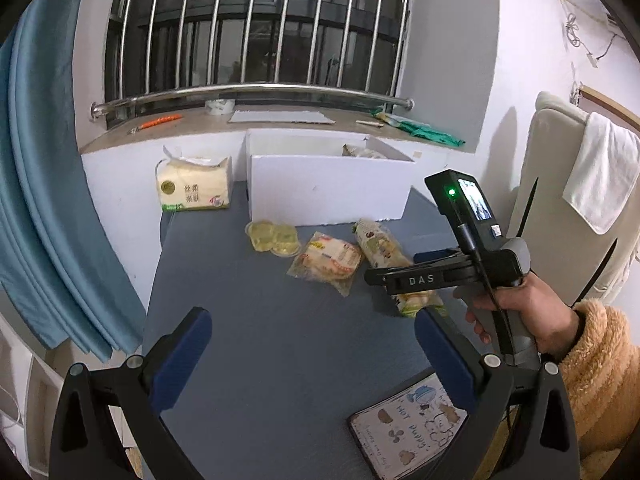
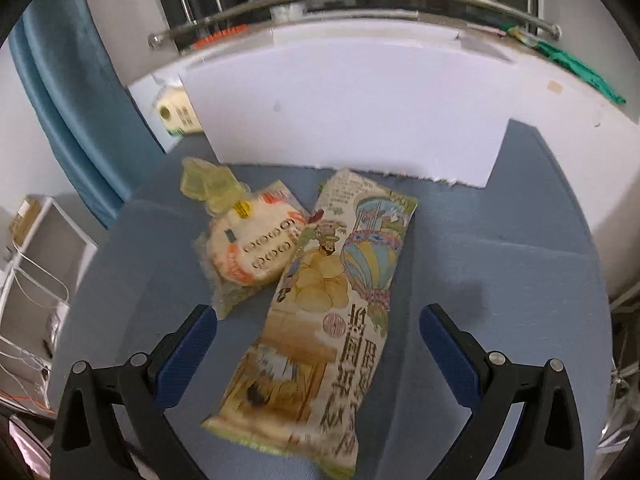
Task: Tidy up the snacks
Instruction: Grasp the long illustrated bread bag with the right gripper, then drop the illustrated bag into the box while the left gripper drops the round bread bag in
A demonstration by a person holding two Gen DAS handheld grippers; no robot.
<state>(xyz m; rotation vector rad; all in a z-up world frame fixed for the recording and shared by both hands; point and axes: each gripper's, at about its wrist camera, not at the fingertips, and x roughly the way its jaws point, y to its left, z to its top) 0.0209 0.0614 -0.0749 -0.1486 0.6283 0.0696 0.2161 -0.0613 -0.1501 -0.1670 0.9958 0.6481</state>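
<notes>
Three snacks lie on the blue-grey table in front of a white foam box (image 1: 326,190): a yellow jelly-cup pack (image 1: 273,237), a round-cracker bag (image 1: 327,261) and a long illustrated snack bag (image 1: 380,249). One more packet (image 1: 360,151) sits inside the box. My left gripper (image 1: 312,356) is open over bare table, well short of the snacks. My right gripper (image 2: 318,350) is open and hovers above the long bag (image 2: 324,312), one finger on each side, apart from it. The cracker bag (image 2: 250,248) and jelly cups (image 2: 212,186) lie to its left. A hand holds the right gripper body (image 1: 476,264).
A tissue pack (image 1: 195,184) stands left of the box against the wall. A printed card (image 1: 410,428) lies at the table's near right edge. Blue curtain (image 1: 52,200) hangs at left; a barred window and a sill with small items are behind. A chair with a towel (image 1: 600,168) is at right.
</notes>
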